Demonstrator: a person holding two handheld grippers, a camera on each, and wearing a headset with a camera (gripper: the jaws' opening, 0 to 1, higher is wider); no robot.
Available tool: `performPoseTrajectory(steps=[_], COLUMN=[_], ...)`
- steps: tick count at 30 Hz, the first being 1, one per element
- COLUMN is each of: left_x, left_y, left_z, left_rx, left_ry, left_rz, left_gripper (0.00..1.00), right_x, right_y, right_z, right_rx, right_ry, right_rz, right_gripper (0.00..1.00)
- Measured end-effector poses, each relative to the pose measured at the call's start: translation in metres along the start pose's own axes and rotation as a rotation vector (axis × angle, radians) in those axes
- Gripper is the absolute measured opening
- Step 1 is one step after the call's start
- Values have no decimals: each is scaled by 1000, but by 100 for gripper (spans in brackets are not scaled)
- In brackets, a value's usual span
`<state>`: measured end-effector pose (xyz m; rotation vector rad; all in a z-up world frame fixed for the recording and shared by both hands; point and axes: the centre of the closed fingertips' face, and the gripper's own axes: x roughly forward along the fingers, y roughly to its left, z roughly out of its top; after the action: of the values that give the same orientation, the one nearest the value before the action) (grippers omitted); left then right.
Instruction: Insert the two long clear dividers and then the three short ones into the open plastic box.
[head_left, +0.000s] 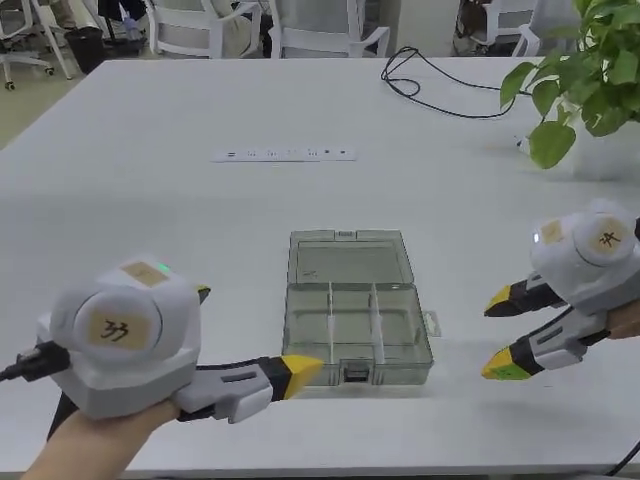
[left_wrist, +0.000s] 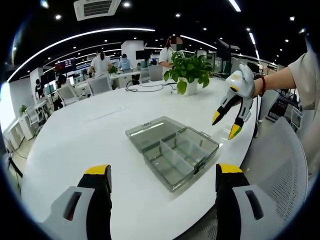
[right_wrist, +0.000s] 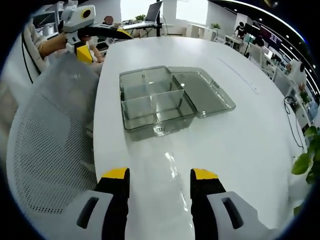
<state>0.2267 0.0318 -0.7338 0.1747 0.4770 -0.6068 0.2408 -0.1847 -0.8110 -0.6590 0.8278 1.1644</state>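
Head view is showing the open plastic box (head_left: 400, 366) sitting on the white bench (head_left: 150, 200) right in front of the person. Its lid (head_left: 350, 258) is lying flat on the far side, so the base is facing up and is reachable from above. Two clear dividers (head_left: 330, 315) are standing upright in the base, running front to back and splitting it into three bays; I am not able to tell whether they are the long or the short ones. The left gripper (left_wrist: 163, 171) is hovering low by the box's near left corner, jaws spread wide and carrying nothing. The right gripper (head_left: 500, 335) is hanging just off the box's right side, likewise parted and empty. Flanking the box this way is probably keeping both tools close for steadying the base and lowering a piece into its slots, while leaving the top unobstructed. Farther out, a white power strip (head_left: 285, 154) is lying well beyond the lid, a black cable (head_left: 430, 85) is looping near the far edge, and a potted plant (head_left: 580, 80) is leaning in at the far right, all well apart from the work. White chairs (head_left: 210, 25) are lining the far side, and a mesh chair (right_wrist: 50, 150) is sitting by the near edge. Nothing is lying between either gripper and the box, so the standing dividers themselves are looking like the main thing to avoid knocking.
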Motion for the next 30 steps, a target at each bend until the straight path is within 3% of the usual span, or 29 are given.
performPoseTrajectory(steps=[10,16,30], left_x=[3,4,5], left_y=[0,2,3], left_z=[1,2,1], left_rx=[1,-4,0], left_ry=[1,-1,4], left_rz=[4,11,16], left_gripper=[86,85,85], right_x=[17,22,30], right_y=[-6,-6,-12], right_z=[-17,-23,-31], right_rx=[-93,-111,-118], right_ry=[43,77,94], right_rz=[44,54,78], right_gripper=[43,42,37])
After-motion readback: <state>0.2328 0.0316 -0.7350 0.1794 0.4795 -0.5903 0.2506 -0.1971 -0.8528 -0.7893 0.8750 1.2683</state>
